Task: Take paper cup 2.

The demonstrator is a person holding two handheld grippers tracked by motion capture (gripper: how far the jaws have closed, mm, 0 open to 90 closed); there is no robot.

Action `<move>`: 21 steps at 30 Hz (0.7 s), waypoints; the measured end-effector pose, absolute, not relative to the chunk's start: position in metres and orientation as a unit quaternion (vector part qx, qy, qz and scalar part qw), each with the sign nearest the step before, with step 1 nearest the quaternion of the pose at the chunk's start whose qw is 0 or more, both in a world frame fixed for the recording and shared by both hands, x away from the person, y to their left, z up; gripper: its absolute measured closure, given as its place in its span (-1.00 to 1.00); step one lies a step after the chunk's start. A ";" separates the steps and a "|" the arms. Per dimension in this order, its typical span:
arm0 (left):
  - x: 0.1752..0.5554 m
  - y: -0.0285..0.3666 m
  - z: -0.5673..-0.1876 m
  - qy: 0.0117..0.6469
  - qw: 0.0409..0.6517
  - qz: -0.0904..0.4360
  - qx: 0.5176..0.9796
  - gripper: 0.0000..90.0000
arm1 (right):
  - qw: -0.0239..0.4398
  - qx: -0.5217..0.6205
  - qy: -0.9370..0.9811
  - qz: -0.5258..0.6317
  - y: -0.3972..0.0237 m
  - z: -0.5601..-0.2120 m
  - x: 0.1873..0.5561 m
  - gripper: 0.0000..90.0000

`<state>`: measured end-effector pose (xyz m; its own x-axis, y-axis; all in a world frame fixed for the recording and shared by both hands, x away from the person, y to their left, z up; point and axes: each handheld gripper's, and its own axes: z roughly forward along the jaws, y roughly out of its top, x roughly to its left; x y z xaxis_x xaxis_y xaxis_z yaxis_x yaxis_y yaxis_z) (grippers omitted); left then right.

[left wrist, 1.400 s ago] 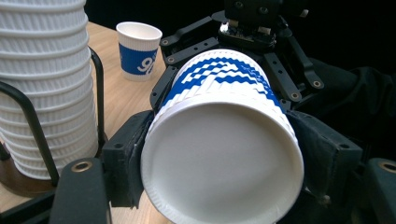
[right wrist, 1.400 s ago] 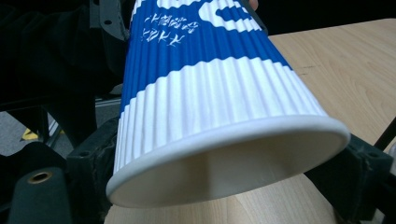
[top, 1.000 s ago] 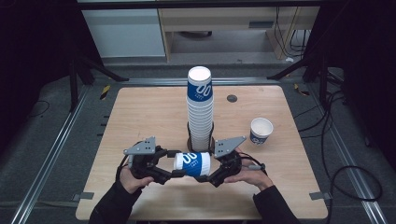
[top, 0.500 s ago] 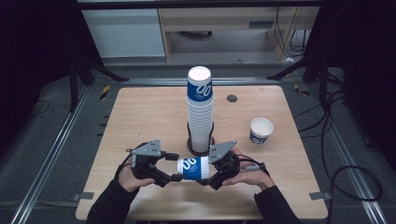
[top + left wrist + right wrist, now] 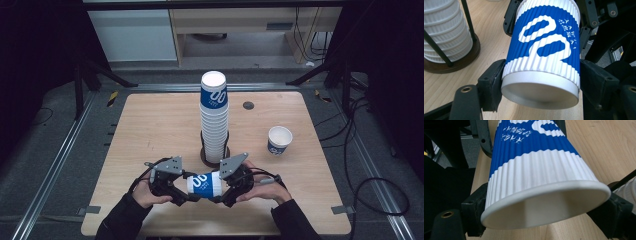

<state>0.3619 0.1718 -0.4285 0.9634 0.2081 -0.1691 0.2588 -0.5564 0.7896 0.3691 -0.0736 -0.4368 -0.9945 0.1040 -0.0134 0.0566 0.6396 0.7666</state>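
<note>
The wooden table (image 5: pixel 150 130) carries a tall stack of cups (image 5: pixel 214 117), blue and white, which stands upright in a round dark holder (image 5: pixel 203 155) near the middle. To the right of the stack, well apart from it, a single cup (image 5: pixel 278 140) stands upright with its mouth up. At the near edge, a ribbed blue and white cup (image 5: pixel 204 184) lies on its side in the air between the two grippers, just in front of the holder. The left gripper (image 5: pixel 181 192) has its jaws at the bottom end of this cup; they have just been closing, and in the left gripper view the pads press on both sides of the cup (image 5: pixel 541 50). The right gripper (image 5: pixel 223 192) has its jaws at the open rim end; they have just been opening, but in the right gripper view both pads touch the cup (image 5: pixel 536 170).
</note>
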 end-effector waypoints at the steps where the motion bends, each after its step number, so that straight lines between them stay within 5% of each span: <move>1: 0.362 0.172 -0.428 0.131 0.452 -0.029 0.882 -0.43 | 0.031 0.044 0.905 0.423 -0.074 -0.437 0.369 -0.70; 21: 0.375 0.200 -0.423 0.180 0.501 0.000 0.847 -0.41 | 0.040 0.098 0.867 0.486 -0.096 -0.420 0.378 -0.84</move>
